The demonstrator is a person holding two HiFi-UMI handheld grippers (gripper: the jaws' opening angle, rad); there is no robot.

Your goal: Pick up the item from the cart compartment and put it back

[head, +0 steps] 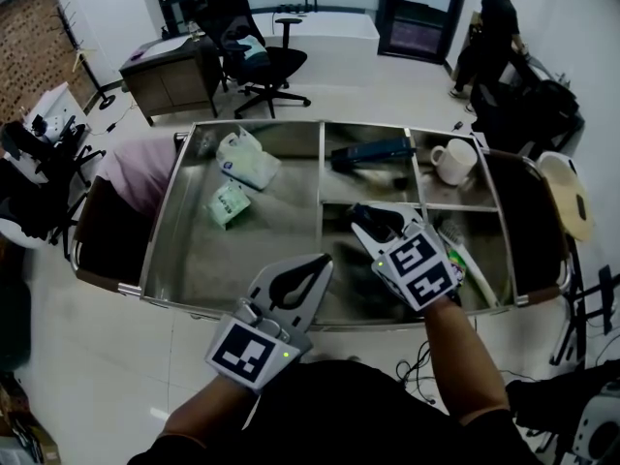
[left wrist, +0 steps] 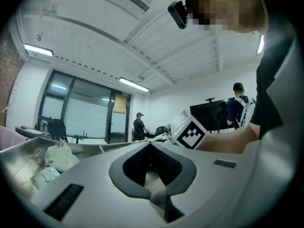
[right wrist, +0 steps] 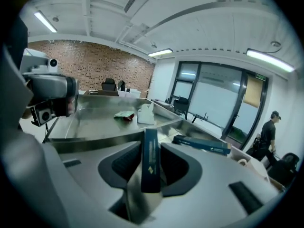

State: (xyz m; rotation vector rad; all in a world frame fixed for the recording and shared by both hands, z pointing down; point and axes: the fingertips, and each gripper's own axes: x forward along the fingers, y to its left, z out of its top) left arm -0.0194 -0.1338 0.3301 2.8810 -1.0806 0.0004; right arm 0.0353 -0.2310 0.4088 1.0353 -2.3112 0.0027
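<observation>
1. The right gripper (head: 376, 226) hangs over the near middle compartment (head: 354, 284) of the stainless steel cart (head: 163, 223), reaching away from the person.
2. In the right gripper view, a slim dark blue box with pale print (right wrist: 150, 160) stands between its jaws. The jaws are partly apart around the box and the pads do not plainly press on it, so the grip looks slack rather than firm.
3. The box's long axis runs along the jaws, pointing up and away from the camera. Its printed face is toward the camera and its narrow sides are toward the pads.
4. The head view hides the box under the gripper, so I cannot tell whether its lower end rests on the compartment floor.
5. The left gripper (head: 320, 264) is just beside the right one, nearer the person and above the cart's near rim. Its jaws are closed tip to tip with nothing between them. The right gripper is therefore the one placed to act.
6. Dividers lie close on the far side and the right. Beyond them are a long dark blue carton (head: 373, 151) and a white mug (head: 453, 160).
7. The open room is to the left, in the wide compartment. There a white plastic bag (head: 247, 158) and a green-and-white packet (head: 229, 203) lie well apart from the jaws.
8. The put-back step looks nearly complete. Drawing the jaws straight back along the box's axis should keep it clear of the dividers.
</observation>
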